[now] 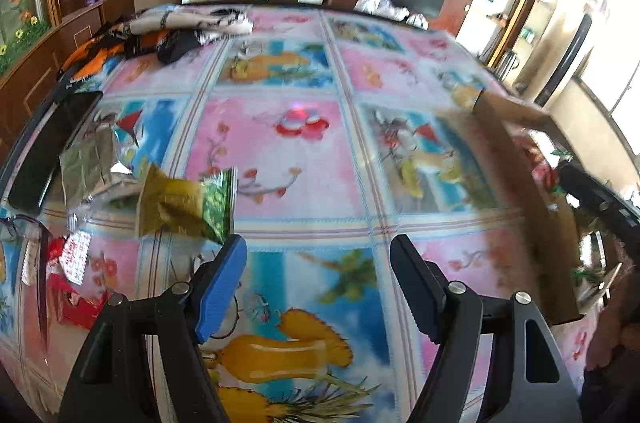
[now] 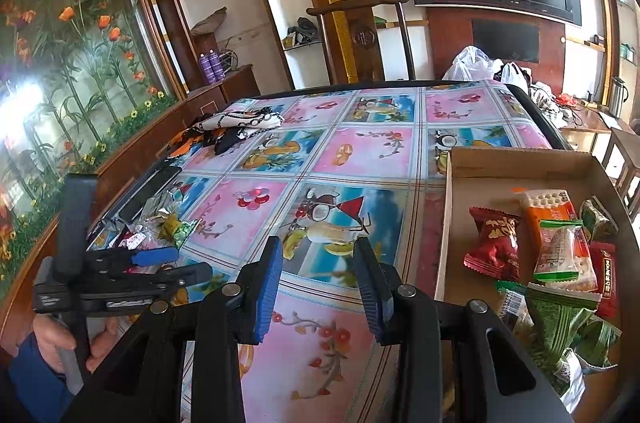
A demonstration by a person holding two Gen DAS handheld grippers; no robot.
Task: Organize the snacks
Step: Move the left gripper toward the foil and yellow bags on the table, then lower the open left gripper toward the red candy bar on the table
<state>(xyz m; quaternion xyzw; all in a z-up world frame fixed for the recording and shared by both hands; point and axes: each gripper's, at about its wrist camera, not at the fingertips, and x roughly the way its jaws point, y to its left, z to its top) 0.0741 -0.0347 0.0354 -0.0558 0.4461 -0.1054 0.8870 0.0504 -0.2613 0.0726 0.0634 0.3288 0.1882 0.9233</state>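
Left hand-held gripper (image 1: 320, 255) – jaws wide apart, nothing between them, blue pad on one finger and dark ridged pad on the other; it hangs over the patterned cloth of the desk (image 1: 280, 151), touching no snack. Just ahead of its left fingertip lies a gold-and-green packet (image 1: 184, 203), close to the pad but apart from it as far as the blurred frame shows. Further left on the cloth: a silvery wrapper (image 1: 84, 167) and a red-and-white wrapper (image 1: 74, 263), beside a dark flat slab (image 1: 52, 147) at the desk edge. Right hand-held gripper (image 2: 316, 255) – jaws parted to a moderate gap, empty, over the cloth just left of the cardboard box (image 2: 520, 163). The box sits at the right side of the desk and holds the gathered snacks: a red packet (image 2: 494, 243), an orange-and-white packet (image 2: 550, 207), a clear packet with green ends (image 2: 562, 255), a green pleated packet (image 2: 564, 323). In the right wrist view a hand (image 2: 52, 339) grips the handle of the left tool. Crumpled fabric (image 2: 240, 123) lies at the far left of the desk.
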